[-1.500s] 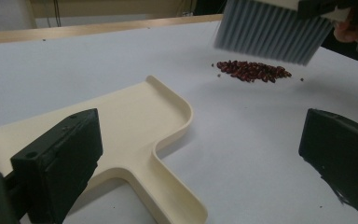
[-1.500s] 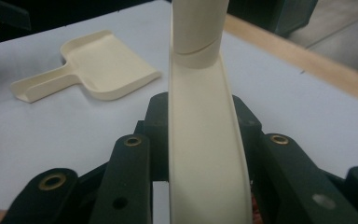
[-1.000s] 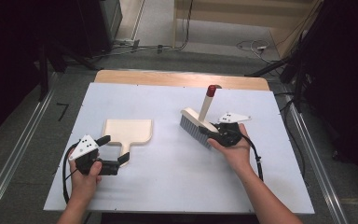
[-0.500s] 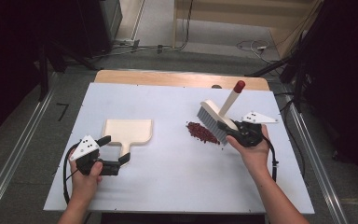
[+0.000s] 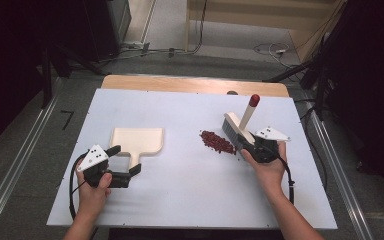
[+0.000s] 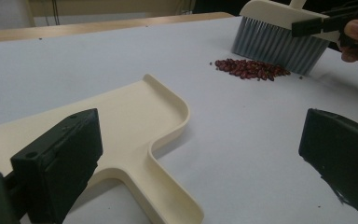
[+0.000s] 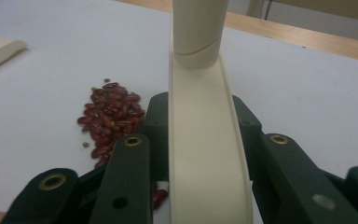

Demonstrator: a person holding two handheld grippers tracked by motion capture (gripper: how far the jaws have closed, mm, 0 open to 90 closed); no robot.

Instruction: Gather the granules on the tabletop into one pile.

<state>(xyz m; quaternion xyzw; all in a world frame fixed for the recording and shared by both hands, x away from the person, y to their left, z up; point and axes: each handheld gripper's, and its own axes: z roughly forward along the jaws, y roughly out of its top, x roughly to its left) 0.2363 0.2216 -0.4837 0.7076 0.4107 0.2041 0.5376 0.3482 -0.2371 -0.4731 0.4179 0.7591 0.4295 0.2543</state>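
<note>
Right of centre in the high view, the right gripper [image 5: 250, 145] clamps the brush [image 5: 235, 131] beside the red beans [image 5: 217, 141]. Lower left, the left gripper [image 5: 123, 161] stands open around the dustpan [image 5: 136, 141] handle on the worktop [image 5: 190, 200].

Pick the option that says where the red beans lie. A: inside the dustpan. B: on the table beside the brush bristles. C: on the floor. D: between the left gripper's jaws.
B: the red beans lie in a pile on the white table, right beside the brush, well apart from the dustpan.
</note>
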